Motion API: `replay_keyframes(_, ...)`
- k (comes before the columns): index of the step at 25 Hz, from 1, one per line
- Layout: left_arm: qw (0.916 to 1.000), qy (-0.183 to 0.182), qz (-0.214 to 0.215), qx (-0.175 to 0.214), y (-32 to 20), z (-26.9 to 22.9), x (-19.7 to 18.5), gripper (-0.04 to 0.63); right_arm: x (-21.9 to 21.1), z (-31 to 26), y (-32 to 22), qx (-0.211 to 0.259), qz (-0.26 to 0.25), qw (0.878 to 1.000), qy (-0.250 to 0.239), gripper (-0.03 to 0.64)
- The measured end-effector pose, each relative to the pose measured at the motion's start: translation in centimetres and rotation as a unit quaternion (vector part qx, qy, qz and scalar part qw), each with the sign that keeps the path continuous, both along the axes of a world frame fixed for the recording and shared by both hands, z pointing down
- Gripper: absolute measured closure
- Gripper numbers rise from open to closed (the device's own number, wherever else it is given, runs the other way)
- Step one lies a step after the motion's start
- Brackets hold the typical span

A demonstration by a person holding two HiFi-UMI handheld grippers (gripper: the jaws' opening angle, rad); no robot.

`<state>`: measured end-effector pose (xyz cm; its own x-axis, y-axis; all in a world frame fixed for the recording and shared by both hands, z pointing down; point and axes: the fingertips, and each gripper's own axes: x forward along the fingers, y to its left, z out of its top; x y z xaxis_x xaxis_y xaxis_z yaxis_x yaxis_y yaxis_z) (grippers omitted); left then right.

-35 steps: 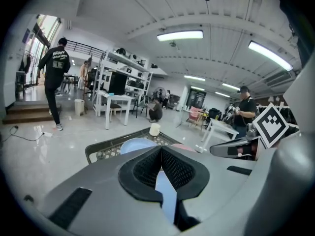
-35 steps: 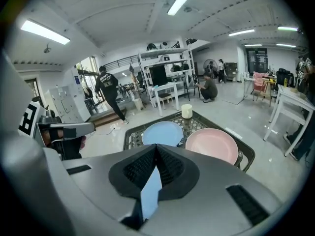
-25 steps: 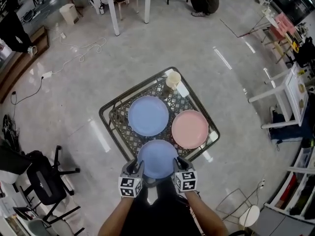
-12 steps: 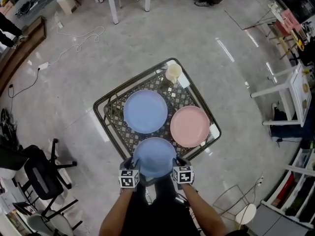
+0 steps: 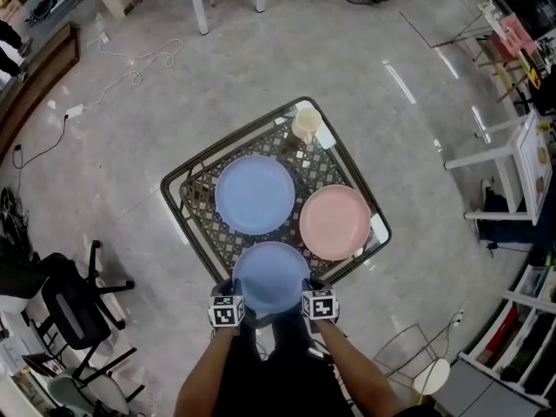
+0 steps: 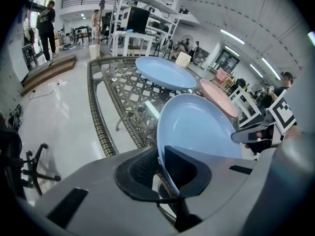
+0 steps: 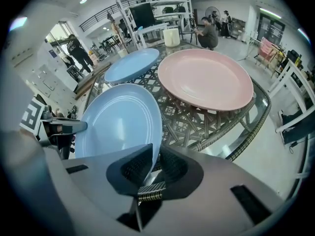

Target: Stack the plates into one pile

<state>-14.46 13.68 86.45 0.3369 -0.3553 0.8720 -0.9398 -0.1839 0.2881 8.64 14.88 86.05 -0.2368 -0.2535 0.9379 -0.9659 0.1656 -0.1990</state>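
Plates: three on the lattice-top table [image 5: 208, 233], none stacked yet. Near blue plate [image 5: 271, 276] sits at the table's near corner.

Left gripper [image 6: 161, 168]: jaws have just been closing, and the plate's left rim stands between the pads, pinched. Right gripper [image 7: 155, 168]: clenched on the right rim of the same plate. Both point steeply down, one on either side.

Step in hand, as I judge it: the two-sided grasp on the first plate, lift not yet made. The next move calls for an even rise on both sides, plate kept level, then a carry far and down onto another plate.

Pink plate [image 5: 335, 222] lies just beside it, far-right; the rim must clear it on the way up. Far blue plate [image 5: 254, 195] lies far-left, open from above, a likely base.

Cup [image 5: 305, 125] stands at the far corner, apart from all plates, not in the path. Office chair [image 5: 74, 307] is on the floor to the left, well apart.
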Motion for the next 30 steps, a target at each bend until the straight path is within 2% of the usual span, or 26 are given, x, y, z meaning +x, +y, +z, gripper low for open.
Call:
replay_keyframes(6,0.9999,0.004,-0.014,-0.002,0.2,-1.1,-0.2,0.551,-0.1,-1.0,0.1,-0.004,0.005,1.000,-0.013,0.574)
replay_keyframes(18,0.9961,-0.016,-0.057,0.065,-3.0,-8.2,-0.3,0.552,-0.1,-7.5,-5.4,0.063,-0.020,0.997,-0.050,0.581)
replay_keyframes(23,0.9900,-0.043,-0.051,0.124,-5.9,-12.9,-0.5,0.551,-0.4,-10.9,-9.0,0.112,-0.016,0.991,-0.076,0.584)
replay_keyframes(26,0.9850,-0.039,-0.054,0.159,-8.0,-15.4,-0.5,0.551,-0.5,-12.3,-11.4,0.135,-0.014,0.987,-0.083,0.586)
replay_keyframes(30,0.9821,-0.035,-0.045,0.179,-11.0,-16.1,-0.9,0.551,-0.7,-13.0,-14.0,0.149,-0.001,0.986,-0.081,0.588)
